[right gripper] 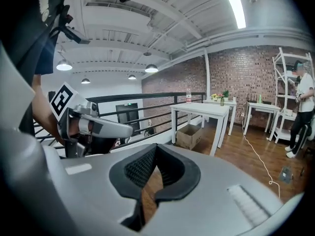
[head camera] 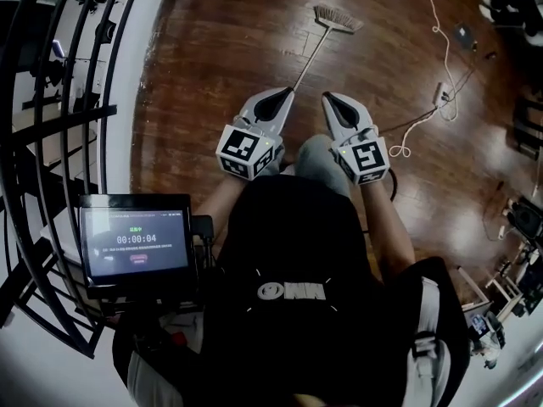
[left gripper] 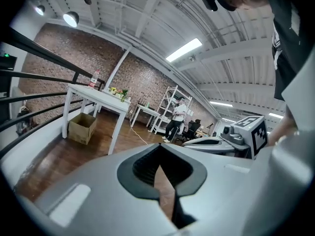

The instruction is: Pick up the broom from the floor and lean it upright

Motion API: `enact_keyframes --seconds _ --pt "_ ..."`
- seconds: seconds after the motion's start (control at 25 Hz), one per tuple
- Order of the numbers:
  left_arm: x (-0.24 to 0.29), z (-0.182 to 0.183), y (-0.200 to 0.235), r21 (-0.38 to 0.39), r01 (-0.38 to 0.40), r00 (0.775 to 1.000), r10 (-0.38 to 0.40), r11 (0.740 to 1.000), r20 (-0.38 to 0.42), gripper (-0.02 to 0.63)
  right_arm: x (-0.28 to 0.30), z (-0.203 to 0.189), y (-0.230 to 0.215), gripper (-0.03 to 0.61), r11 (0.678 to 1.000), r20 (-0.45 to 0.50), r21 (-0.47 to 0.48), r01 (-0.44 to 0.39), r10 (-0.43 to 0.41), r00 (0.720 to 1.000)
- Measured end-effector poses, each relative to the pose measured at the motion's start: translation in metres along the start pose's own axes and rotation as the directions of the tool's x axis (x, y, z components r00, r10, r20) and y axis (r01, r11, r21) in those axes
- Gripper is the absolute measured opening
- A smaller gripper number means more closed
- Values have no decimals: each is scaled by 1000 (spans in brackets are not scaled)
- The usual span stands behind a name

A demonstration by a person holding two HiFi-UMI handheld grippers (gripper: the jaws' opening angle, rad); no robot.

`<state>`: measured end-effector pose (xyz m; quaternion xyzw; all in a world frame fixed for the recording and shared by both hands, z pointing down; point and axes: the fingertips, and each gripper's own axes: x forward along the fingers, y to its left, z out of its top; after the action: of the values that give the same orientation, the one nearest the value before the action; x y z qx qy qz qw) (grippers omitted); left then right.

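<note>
The dark wooden floor (head camera: 221, 49) is viewed from above. The broom (head camera: 316, 47) is laid flat on it, just ahead of both tongs: thin pale handle, splayed grey-brown head at the far end. "00:00:04" is displayed on the screen (head camera: 134, 242). The left tongs (head camera: 286, 94) and right tongs (head camera: 329, 99) are closed, empty.

Left gripper (head camera: 273, 102): centre frame, jaws together, empty, aimed toward top of frame. Right gripper (head camera: 334, 104): just beside it, jaws together, empty. Forearms bare, running down-frame to torso.
</note>
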<state>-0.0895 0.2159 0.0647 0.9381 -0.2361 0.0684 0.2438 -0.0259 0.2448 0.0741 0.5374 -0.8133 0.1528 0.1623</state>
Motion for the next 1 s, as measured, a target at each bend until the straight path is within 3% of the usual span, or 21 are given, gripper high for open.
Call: enact_keyframes --seconds 0.32,0.52,0.68,0.84,1.0 --pt "14 -10 10 -62 -37 999 37 997 -4 17 16 -6 -27 4 993 -75 -110 -45 37 996" --pt "25 -8 21 -71 -96 995 95 993 -13 17 35 -22 -44 3 980 -148 -136 -142 122 981" --pt "58 -21 38 -54 -154 987 150 987 -61 17 67 -54 -91 3 966 -210 -139 -220 188 959" --pt "91 -62 67 -57 -219 969 210 974 -132 17 109 -118 -138 3 946 -285 -121 -301 257 923" --pt "111 -79 95 -38 -249 958 240 968 -155 17 148 -153 -153 5 892 -377 -206 -402 307 874"
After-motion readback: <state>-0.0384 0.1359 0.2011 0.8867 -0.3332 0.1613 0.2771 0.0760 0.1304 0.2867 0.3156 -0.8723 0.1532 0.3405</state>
